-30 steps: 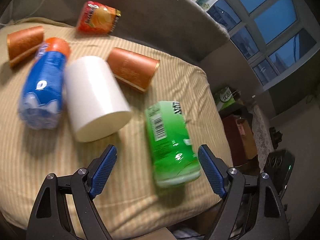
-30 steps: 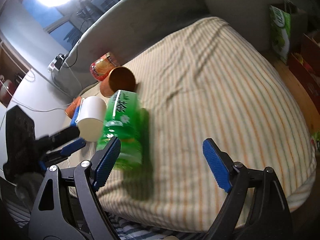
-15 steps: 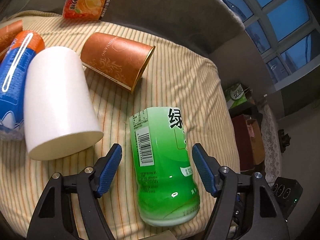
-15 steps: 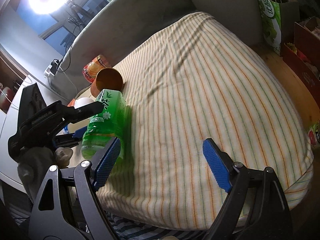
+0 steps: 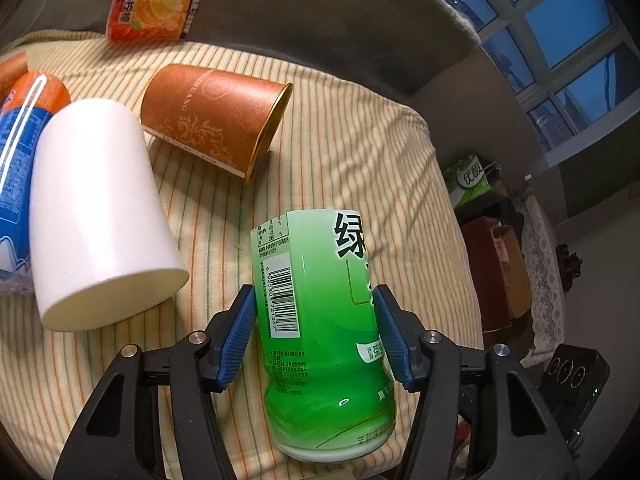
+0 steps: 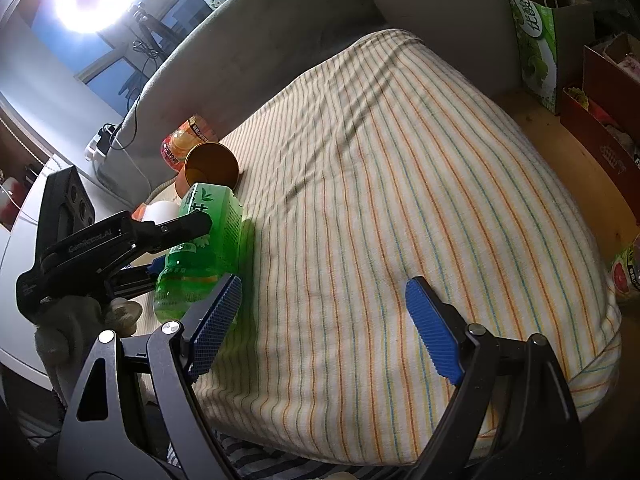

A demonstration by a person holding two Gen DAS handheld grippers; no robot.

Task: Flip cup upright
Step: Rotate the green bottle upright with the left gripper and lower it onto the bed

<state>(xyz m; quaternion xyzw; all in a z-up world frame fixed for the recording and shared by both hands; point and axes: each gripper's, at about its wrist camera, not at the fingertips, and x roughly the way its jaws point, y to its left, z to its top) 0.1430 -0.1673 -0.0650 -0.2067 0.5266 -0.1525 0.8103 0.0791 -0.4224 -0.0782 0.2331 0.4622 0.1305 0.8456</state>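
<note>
Green tea bottle (image 5: pixel 320 328) lies on its side on the striped cover (image 5: pixel 360 152), base toward the left wrist camera, and the left gripper (image 5: pixel 314 334) has both blue pads pressed against its label: closed on the bottle. Grip sits mid-body, looks meant to lift or swing it out of the way; it isn't a cup, so my read is clearing or a mis-pick.

Task things: white cup (image 5: pixel 96 220) on its side at 9 o'clock of the bottle, mouth toward the camera; brown paper cup (image 5: pixel 212 116) on its side at 11 o'clock, gold rim pointing right. Neither is upright. White cup touches the blue-labelled bottle (image 5: pixel 16 168) on its left, well apart from the green one.

Orange snack pack (image 5: pixel 156 8) at 12 o'clock, against the grey backrest (image 5: pixel 320 20).

Right gripper (image 6: pixel 322 322) is spread wide, holding nothing, hanging over bare cover; its left pad is near the green bottle's base.

Obstruction: the green bottle sits between the left tool and both cups. The blue bottle blocks a pad from getting on the white cup's far side. Brown cup has free space around the rim, easier access.
</note>
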